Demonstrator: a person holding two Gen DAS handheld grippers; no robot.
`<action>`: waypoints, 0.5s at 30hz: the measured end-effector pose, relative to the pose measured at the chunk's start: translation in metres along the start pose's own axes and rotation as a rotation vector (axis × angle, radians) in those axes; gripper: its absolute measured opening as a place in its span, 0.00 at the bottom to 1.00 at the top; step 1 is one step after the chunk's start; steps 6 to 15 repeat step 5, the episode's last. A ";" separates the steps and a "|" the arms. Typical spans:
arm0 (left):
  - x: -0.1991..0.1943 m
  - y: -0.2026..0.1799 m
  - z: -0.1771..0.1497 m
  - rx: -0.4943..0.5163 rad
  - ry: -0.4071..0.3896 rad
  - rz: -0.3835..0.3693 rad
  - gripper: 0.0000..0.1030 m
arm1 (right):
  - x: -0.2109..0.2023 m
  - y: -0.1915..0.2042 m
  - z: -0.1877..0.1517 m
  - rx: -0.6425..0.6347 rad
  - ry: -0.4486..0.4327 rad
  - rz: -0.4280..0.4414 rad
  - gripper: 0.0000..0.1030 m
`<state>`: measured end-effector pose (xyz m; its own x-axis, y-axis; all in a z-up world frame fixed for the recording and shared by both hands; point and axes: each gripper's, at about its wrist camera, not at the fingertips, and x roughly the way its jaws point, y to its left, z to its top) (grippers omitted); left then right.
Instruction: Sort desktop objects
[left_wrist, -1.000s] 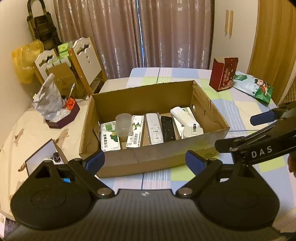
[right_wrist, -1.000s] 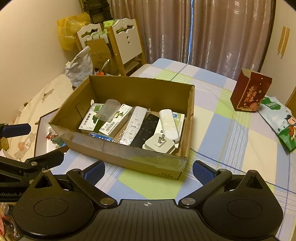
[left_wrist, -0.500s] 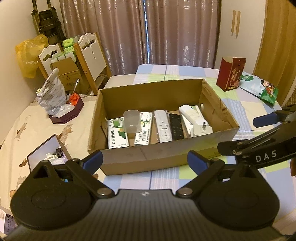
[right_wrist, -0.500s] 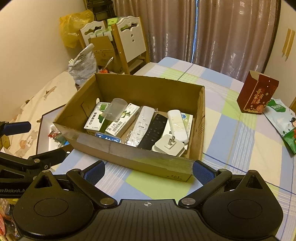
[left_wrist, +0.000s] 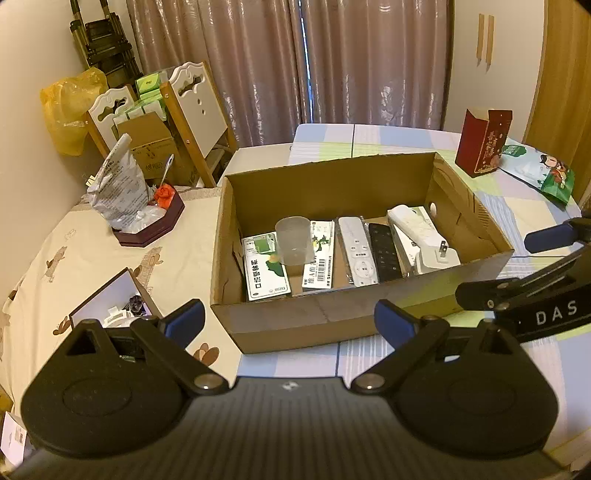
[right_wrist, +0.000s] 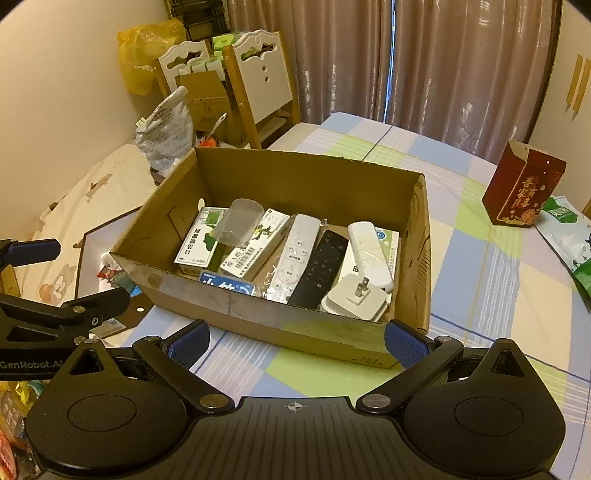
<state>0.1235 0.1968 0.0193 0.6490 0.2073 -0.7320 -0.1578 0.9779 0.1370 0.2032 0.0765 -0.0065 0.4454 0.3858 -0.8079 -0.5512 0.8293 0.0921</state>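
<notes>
My left gripper and right gripper both gape wide, empty. Ahead, inside the brown cardboard box, the translucent plastic cup rests on cartons: probably light, slick, crushable. Pinch its rim gently.

Brown cardboard box; white remote and black remote are seen inside, plus green-white cartons. Tablecloth is checked blue, green, cream. Dark red gold-printed box far right. Gripper pads blue.
</notes>
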 end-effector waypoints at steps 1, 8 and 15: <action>0.001 0.001 0.001 0.004 -0.001 0.001 0.94 | 0.001 0.001 0.001 0.002 0.000 -0.001 1.00; 0.004 0.002 0.004 0.016 -0.011 0.002 0.94 | 0.002 0.000 0.002 0.010 -0.002 -0.003 1.00; 0.004 0.002 0.004 0.016 -0.011 0.002 0.94 | 0.002 0.000 0.002 0.010 -0.002 -0.003 1.00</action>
